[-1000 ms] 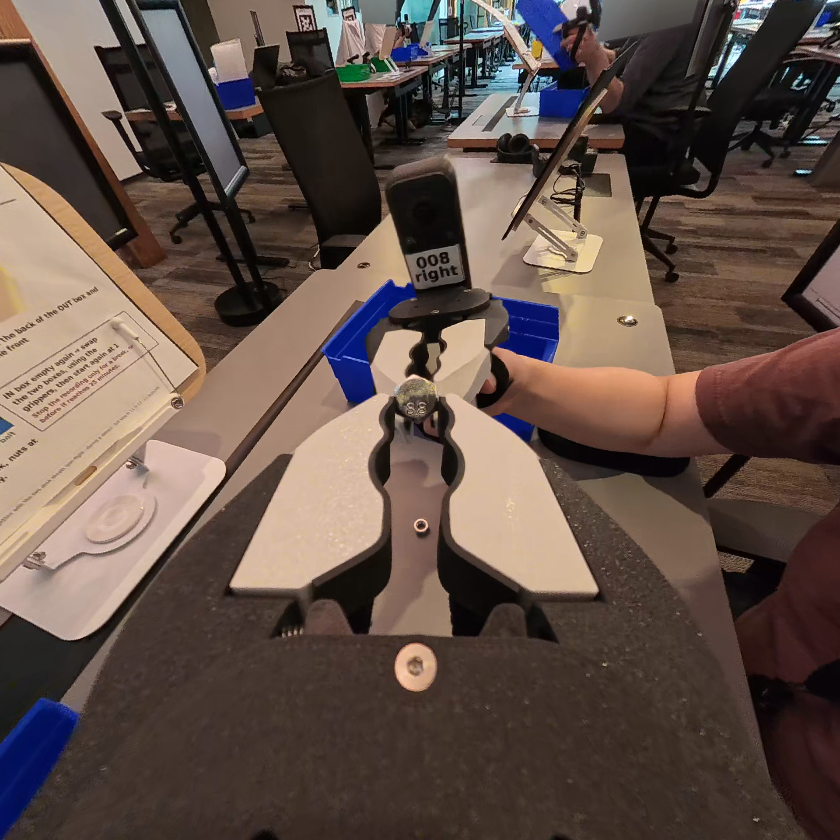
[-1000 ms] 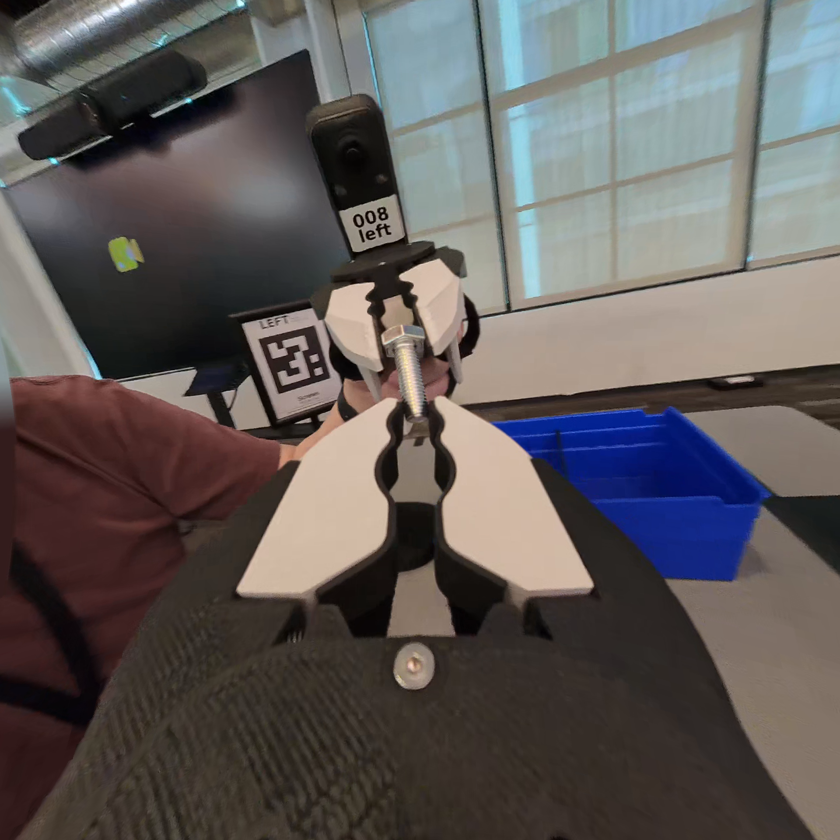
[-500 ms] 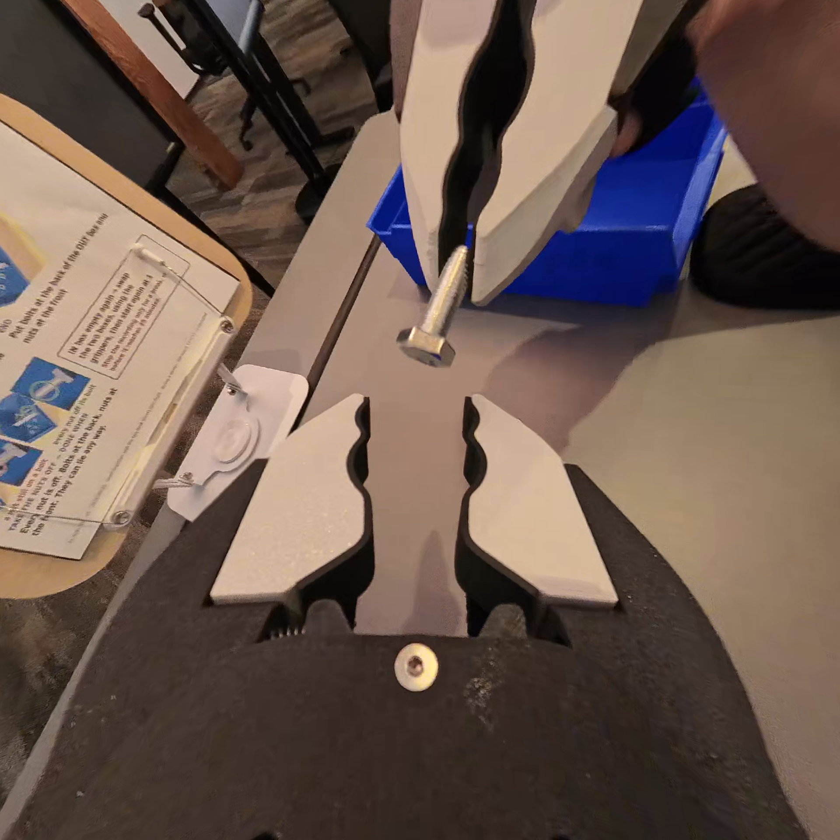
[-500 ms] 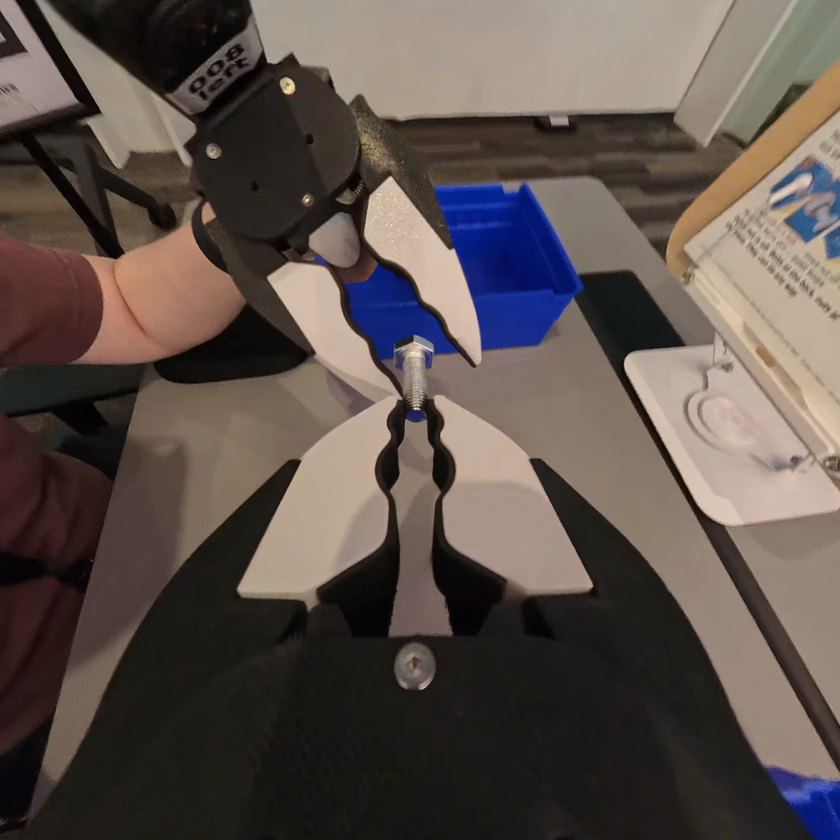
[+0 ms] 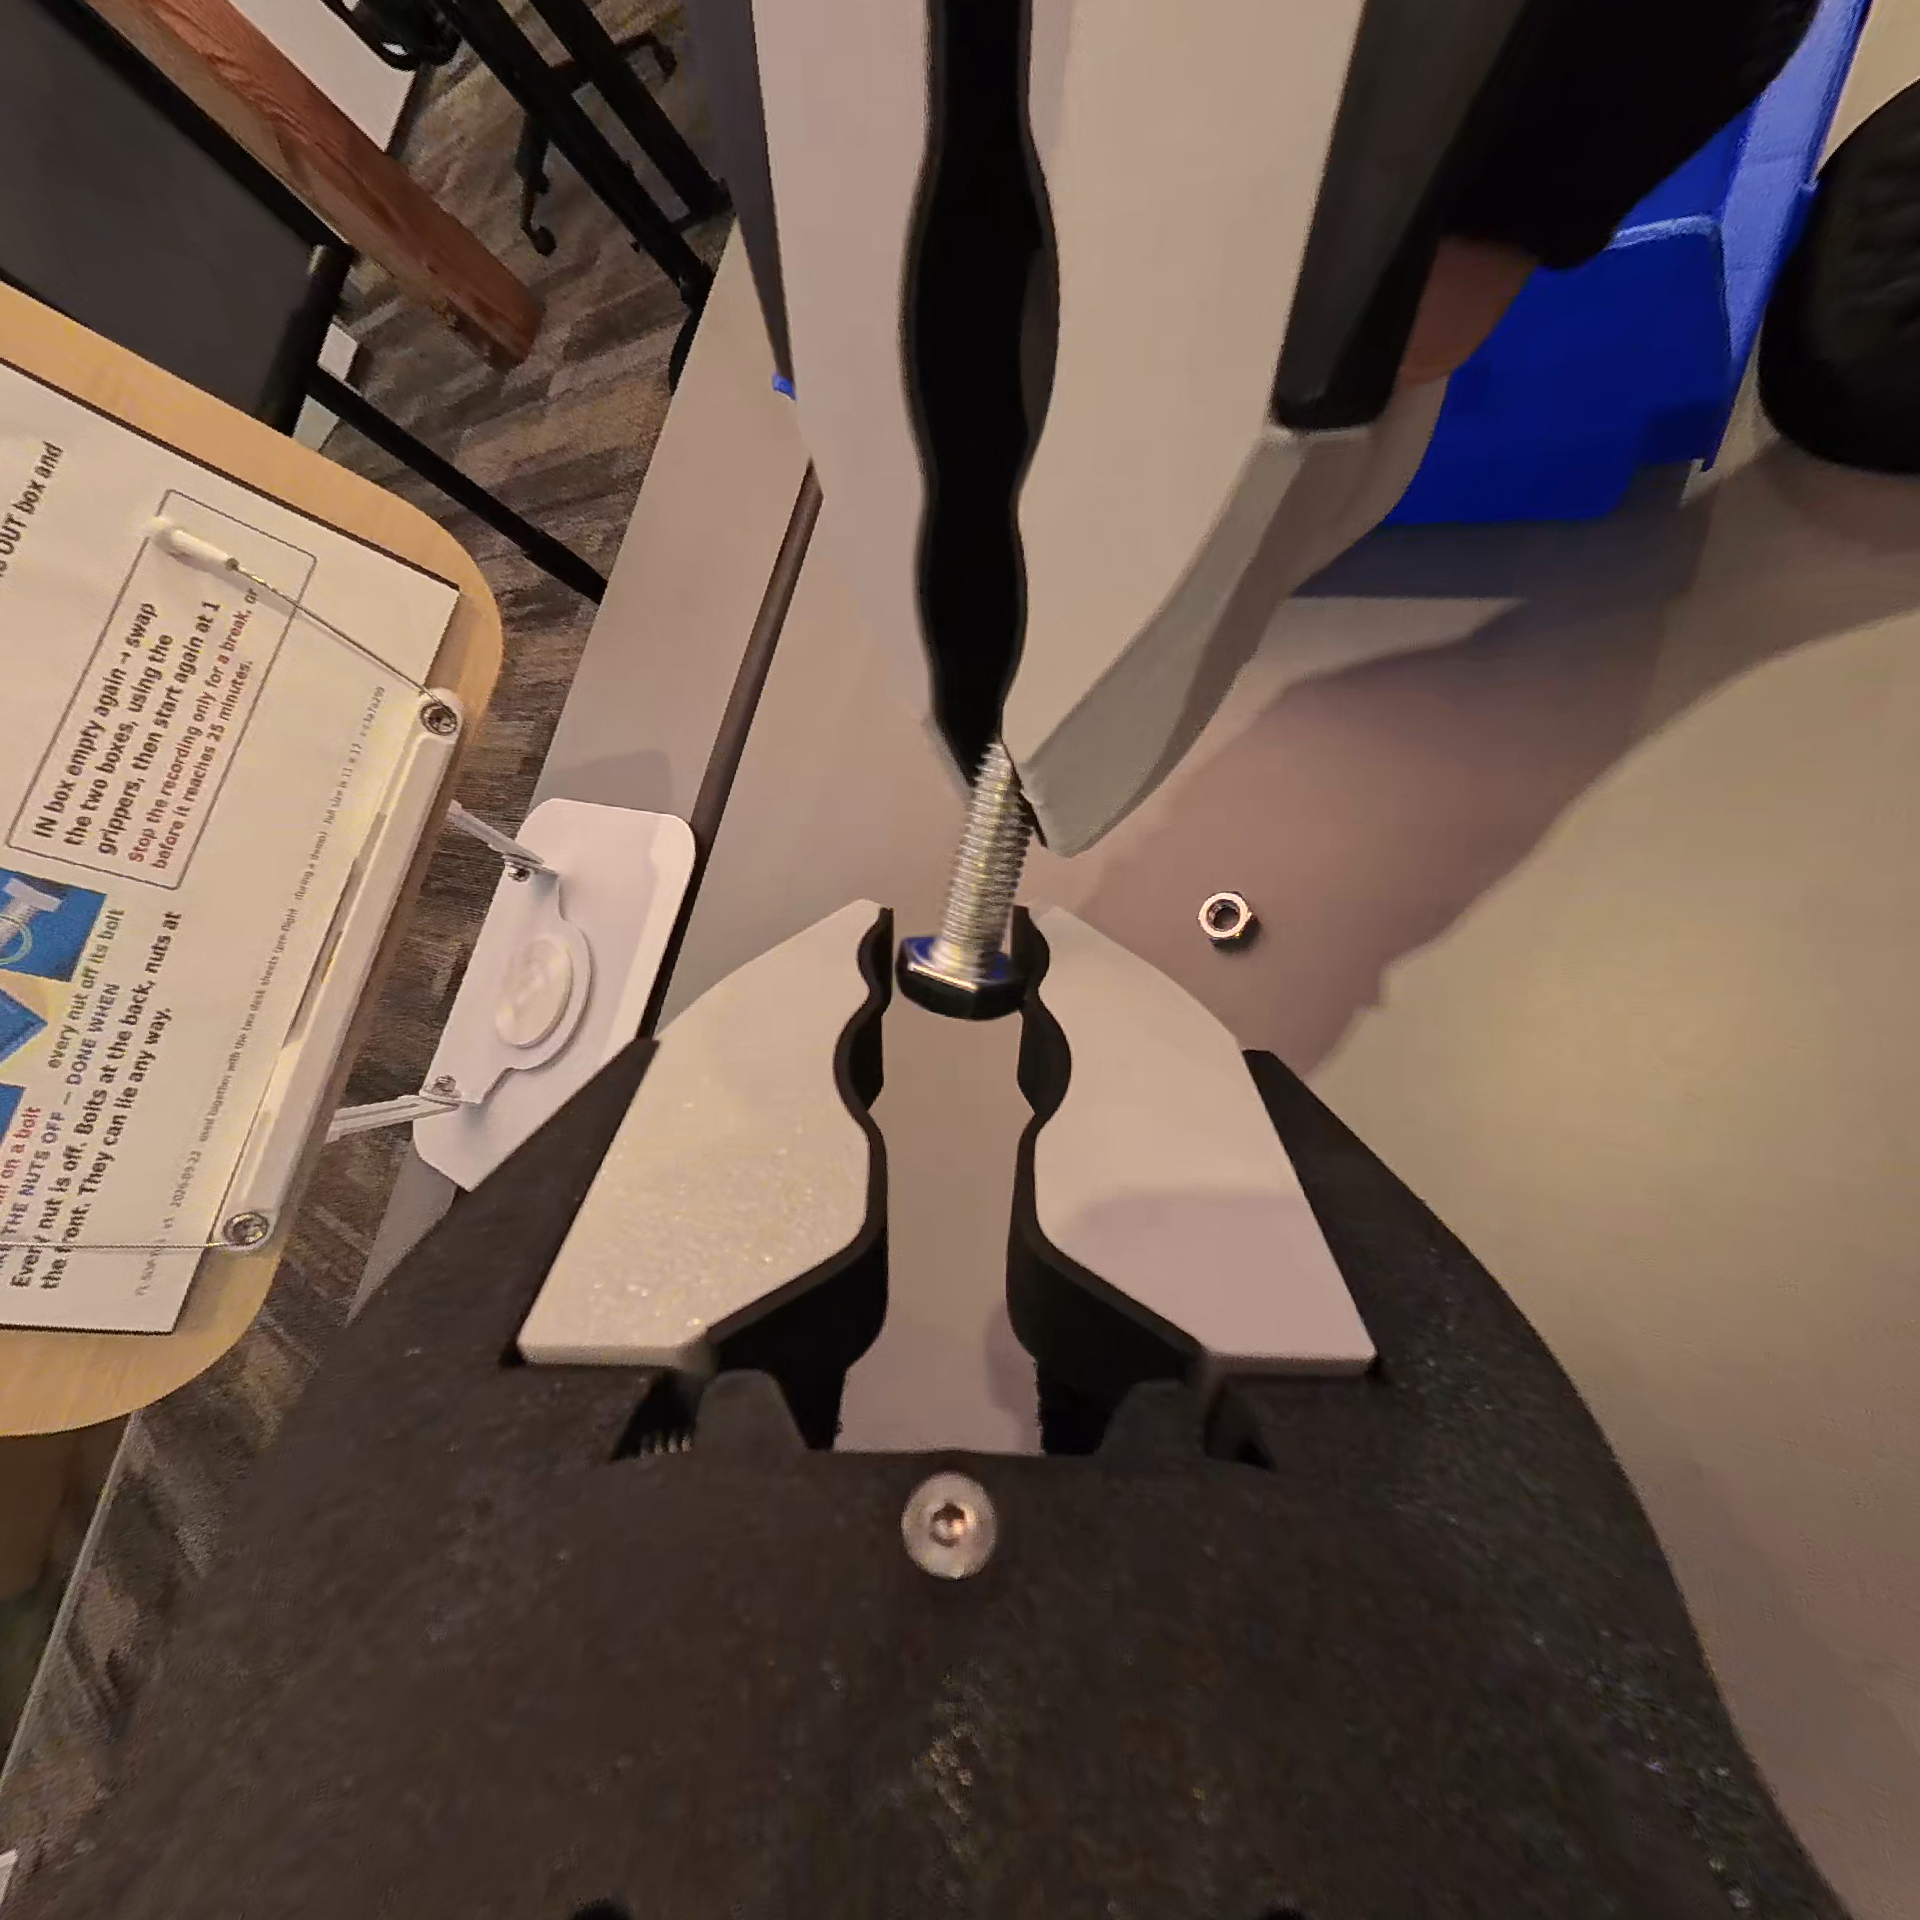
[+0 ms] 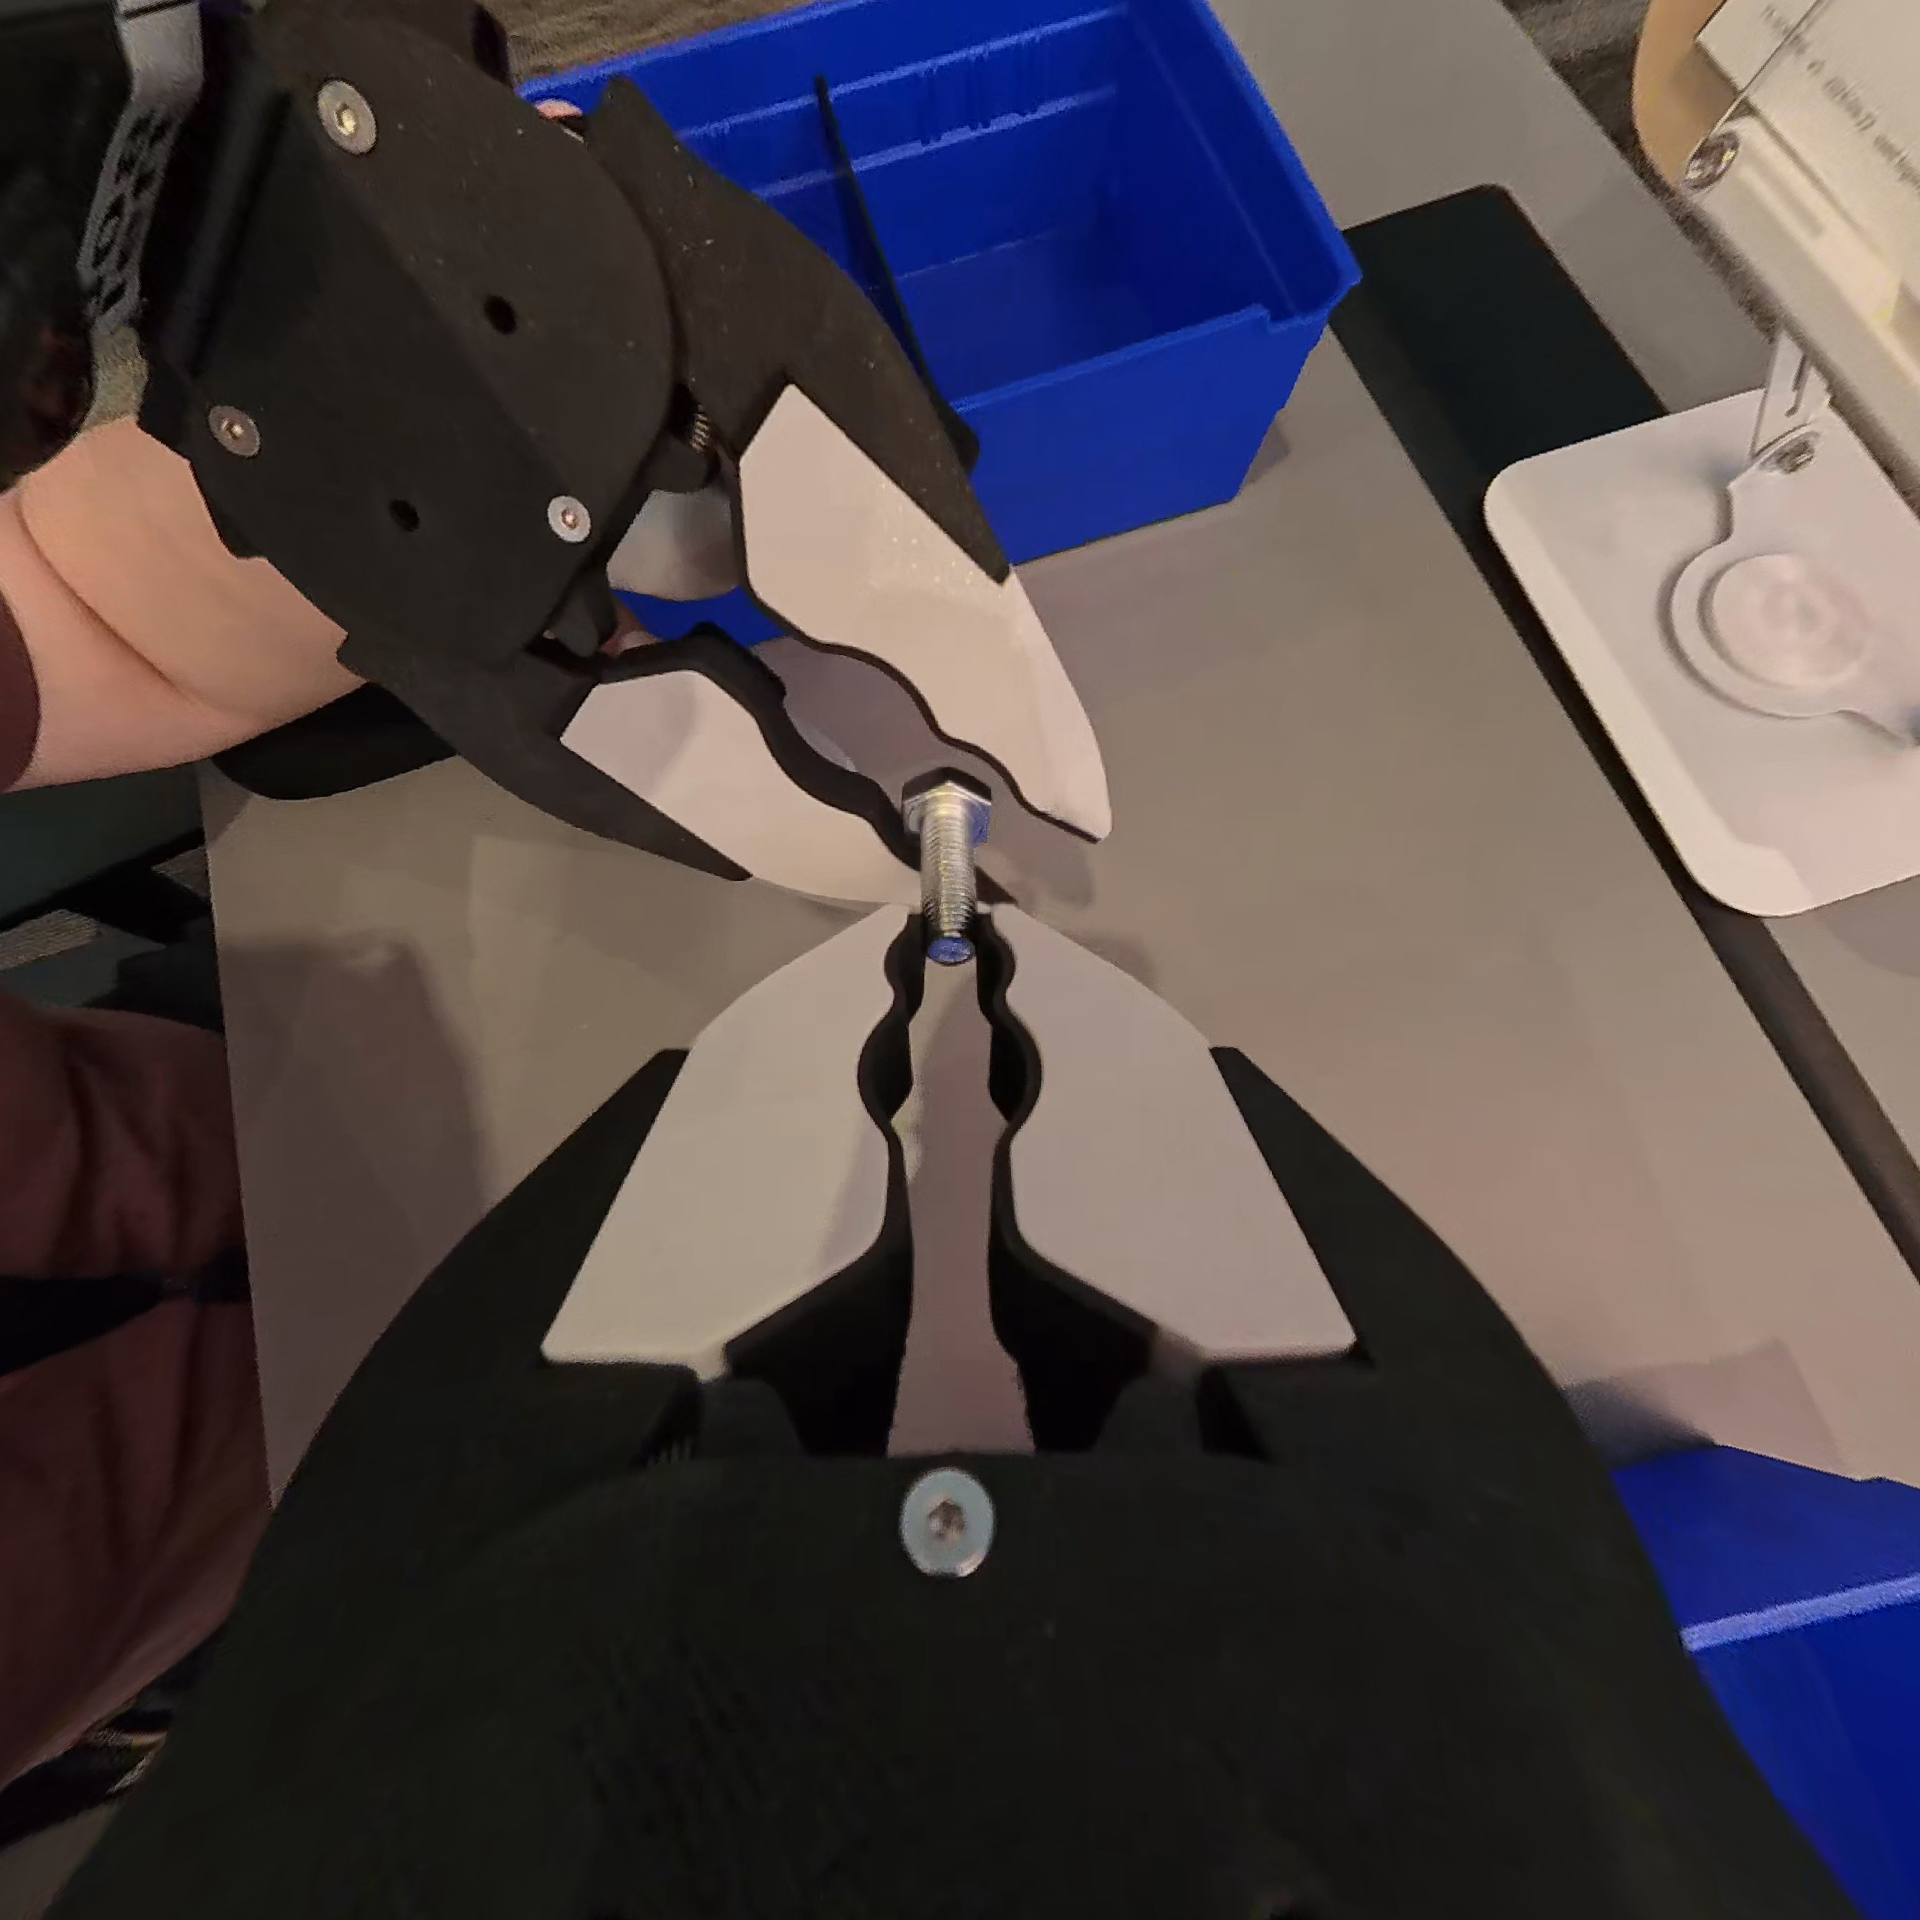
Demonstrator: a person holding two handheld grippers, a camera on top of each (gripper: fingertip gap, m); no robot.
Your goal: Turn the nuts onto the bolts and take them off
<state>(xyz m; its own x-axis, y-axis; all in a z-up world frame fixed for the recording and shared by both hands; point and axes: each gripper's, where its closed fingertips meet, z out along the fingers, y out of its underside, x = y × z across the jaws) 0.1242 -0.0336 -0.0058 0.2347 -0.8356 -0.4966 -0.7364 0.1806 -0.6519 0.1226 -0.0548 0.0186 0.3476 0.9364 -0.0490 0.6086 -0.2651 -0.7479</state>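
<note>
While R gripper (image 6: 948, 925) pinches bolt (image 6: 943, 868), nut (image 5: 1227, 918) lies loose.

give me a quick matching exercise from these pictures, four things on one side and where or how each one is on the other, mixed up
Things
1. bolt
2. nut
3. left gripper
4. blue bin

States
a. lying loose on the table
b. open, fingertips either side of the bolt head
c. threaded end pinched by the right gripper
d. on the table, divider inside

Pairs: 1-c, 2-a, 3-b, 4-d
</note>
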